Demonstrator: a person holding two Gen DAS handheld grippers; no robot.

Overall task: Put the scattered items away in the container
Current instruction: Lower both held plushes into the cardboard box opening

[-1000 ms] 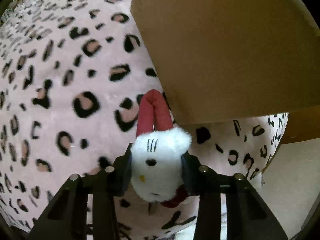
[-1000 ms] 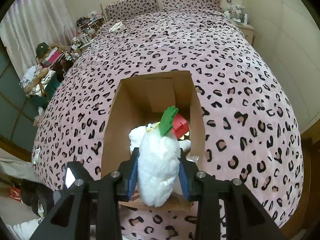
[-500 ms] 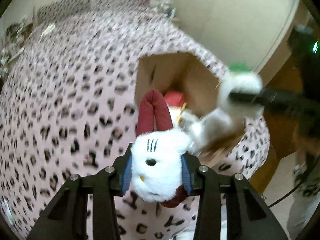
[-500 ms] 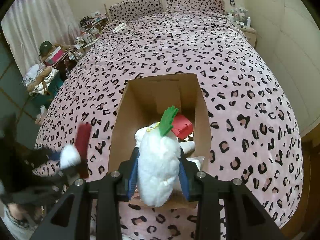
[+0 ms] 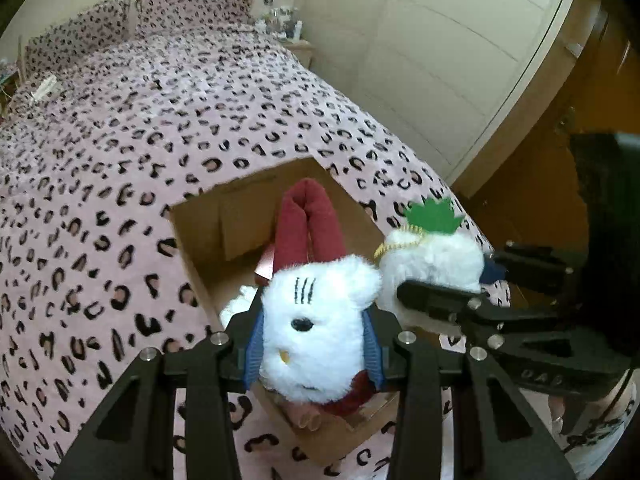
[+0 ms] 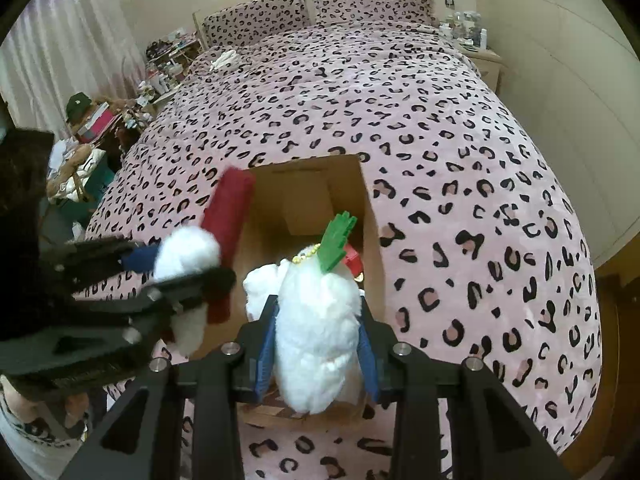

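The left gripper [image 5: 314, 354] is clamped on a white plush cat [image 5: 316, 328] with long red ears, its blue pads pressing both sides of the fluffy head. The right gripper [image 6: 318, 350] is closed the same way on a white plush toy [image 6: 316, 332] with a green leaf crest and a gold bead collar. Both toys hang in the air just above the open cardboard box [image 6: 308, 184], side by side and close to each other; in the left wrist view the crested toy [image 5: 430, 258] sits just right of the cat, and in the right wrist view the cat [image 6: 188, 256] sits just left of the crested toy.

The box rests near the foot of a bed covered with a pink leopard-print blanket [image 6: 460, 152]. Inside it lie a red item [image 6: 354, 260] and some white plush [image 5: 240, 300]. Two matching pillows [image 6: 316, 4] lie at the head of the bed, with a cluttered shelf [image 6: 100, 116] beside it.
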